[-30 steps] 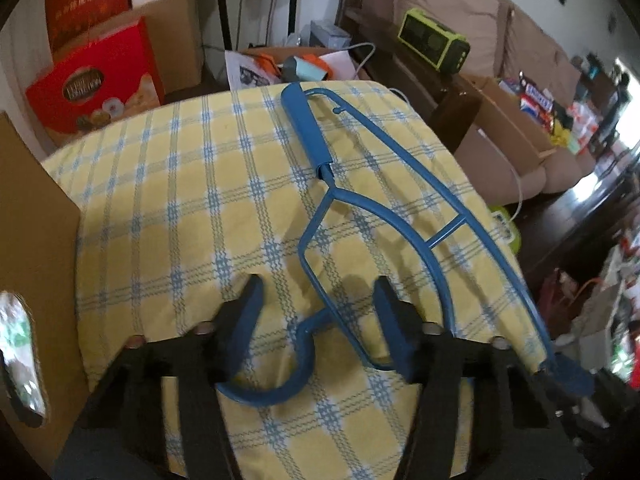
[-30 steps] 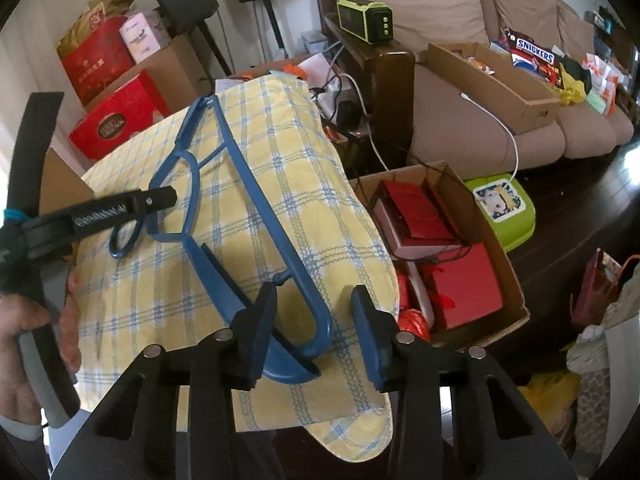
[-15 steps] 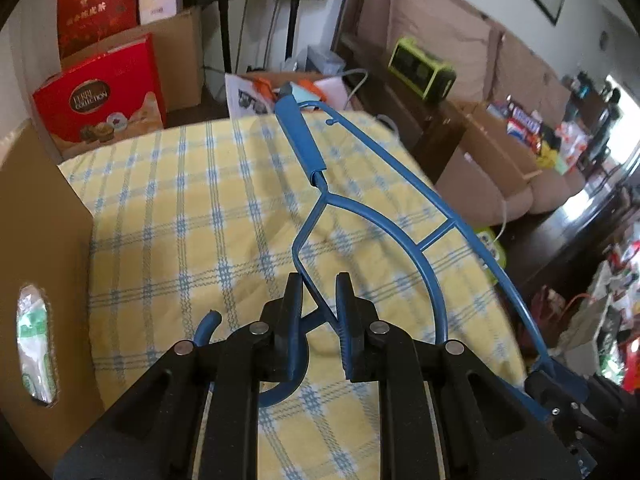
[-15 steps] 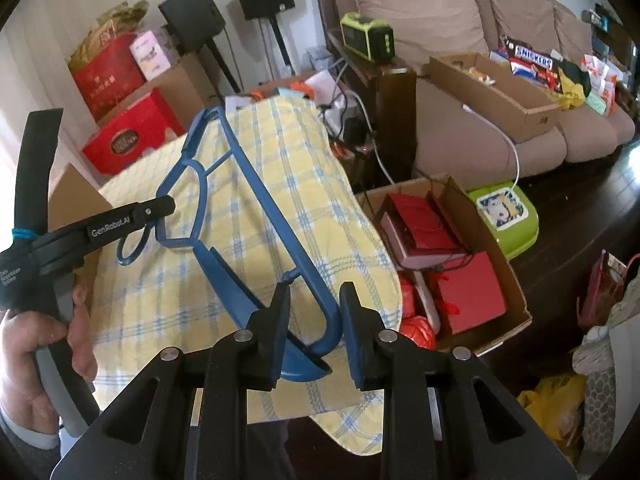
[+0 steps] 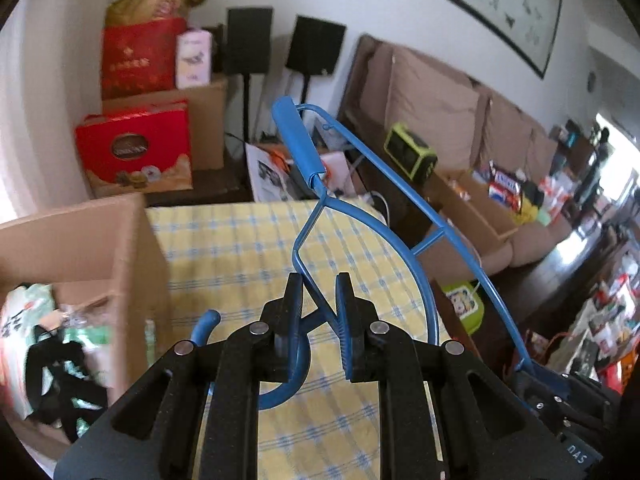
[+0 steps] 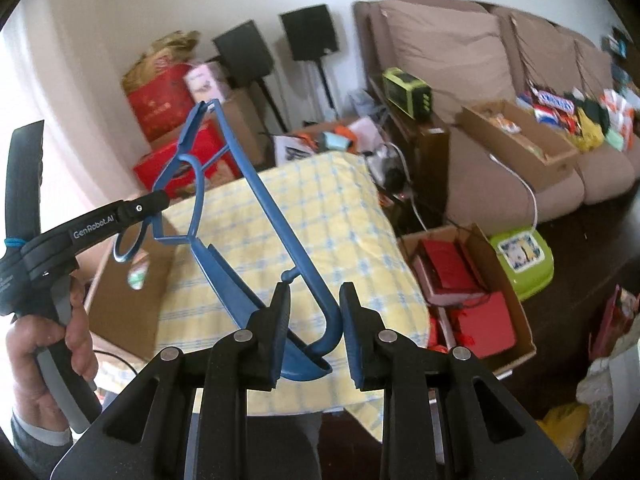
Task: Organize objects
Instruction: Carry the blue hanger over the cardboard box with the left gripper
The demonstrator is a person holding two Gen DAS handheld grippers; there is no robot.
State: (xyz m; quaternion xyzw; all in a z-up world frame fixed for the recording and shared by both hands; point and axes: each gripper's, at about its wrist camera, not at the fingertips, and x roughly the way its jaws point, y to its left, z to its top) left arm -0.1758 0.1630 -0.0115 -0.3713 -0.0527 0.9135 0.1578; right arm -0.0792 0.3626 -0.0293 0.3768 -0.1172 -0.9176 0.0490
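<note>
Spanning both tools, the blue hanger (image 5: 362, 216) seems gripped at each end.

The blue hanger (image 5: 404, 240) looks like glossy coated metal wire; the checked tablecloth (image 5: 248, 248) is soft woven cloth.

The clothes hanger (image 5: 362, 216) is solid blue. Beneath it the tablecloth (image 5: 240, 248) shows a yellow ground with blue-and-white plaid lines. The gift box (image 5: 134, 148) is red, the cardboard box (image 5: 92, 240) plain brown, the sofa (image 6: 460, 52) taupe.
</note>
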